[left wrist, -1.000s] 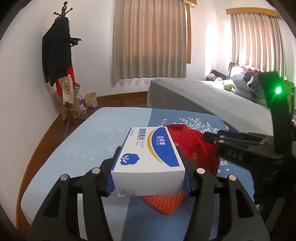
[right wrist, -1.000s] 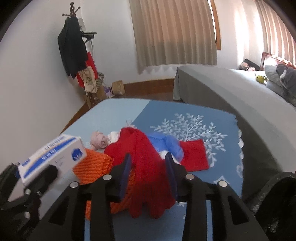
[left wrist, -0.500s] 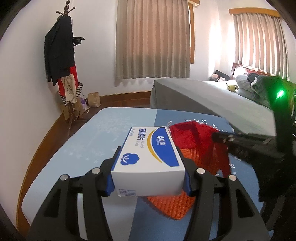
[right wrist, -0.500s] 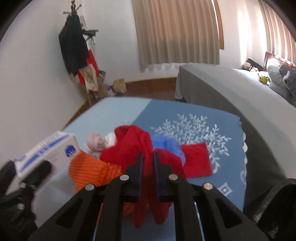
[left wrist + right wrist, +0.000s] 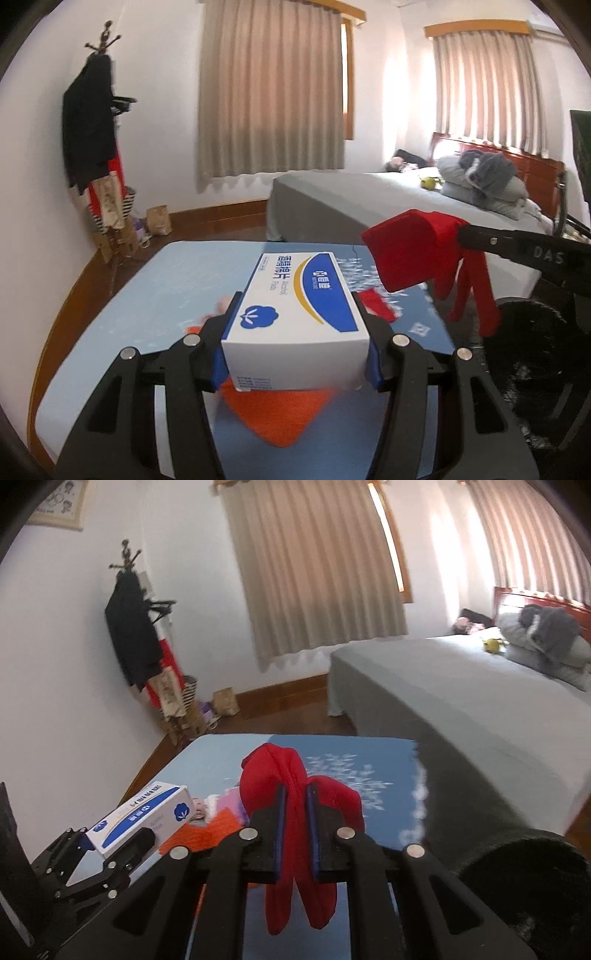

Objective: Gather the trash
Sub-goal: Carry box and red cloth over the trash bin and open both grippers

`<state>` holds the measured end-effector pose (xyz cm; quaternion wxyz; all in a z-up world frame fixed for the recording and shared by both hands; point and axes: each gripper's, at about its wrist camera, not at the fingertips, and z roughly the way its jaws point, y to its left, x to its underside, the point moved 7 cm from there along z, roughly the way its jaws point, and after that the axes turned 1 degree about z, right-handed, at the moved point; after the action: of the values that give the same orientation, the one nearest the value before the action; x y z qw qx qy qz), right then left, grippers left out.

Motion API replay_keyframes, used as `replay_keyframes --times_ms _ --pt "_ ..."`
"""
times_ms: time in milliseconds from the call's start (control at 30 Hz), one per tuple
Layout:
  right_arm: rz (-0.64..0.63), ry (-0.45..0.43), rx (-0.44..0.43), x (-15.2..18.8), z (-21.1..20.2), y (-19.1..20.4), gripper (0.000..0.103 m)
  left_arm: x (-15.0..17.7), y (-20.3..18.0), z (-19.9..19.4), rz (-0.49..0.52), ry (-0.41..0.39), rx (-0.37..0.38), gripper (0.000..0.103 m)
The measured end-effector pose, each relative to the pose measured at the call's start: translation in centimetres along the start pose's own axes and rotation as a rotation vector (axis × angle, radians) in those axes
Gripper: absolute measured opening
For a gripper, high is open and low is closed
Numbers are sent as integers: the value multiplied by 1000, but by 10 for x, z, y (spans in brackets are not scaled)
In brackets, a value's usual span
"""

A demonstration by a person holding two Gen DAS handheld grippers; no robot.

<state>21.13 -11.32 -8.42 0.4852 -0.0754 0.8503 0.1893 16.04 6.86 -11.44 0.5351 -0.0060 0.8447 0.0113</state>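
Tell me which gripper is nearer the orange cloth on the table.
Left. The left gripper, shut on the white box, hangs right above the orange cloth. The right gripper holds the red glove up, off to the cloth's right.

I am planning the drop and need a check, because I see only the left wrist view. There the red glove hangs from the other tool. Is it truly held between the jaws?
Observer: Yes. In the right wrist view the right gripper has its jaws shut on the red glove, which is pinched between the blue pads.
Operator: Is there any trash on the table behind my box?
Observer: Yes, a pink and white crumpled piece lies beside the orange mesh.
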Motion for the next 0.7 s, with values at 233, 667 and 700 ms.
replay_keyframes --times_ms 233,667,700 --pt "47 -18 139 9 -56 -62 11 3 -75 0 54 1 149 54" --pt "166 83 400 73 -113 -170 17 34 -207 13 153 70 418 54" --pt "173 88 412 76 -115 -175 18 38 -214 14 153 81 435 55"
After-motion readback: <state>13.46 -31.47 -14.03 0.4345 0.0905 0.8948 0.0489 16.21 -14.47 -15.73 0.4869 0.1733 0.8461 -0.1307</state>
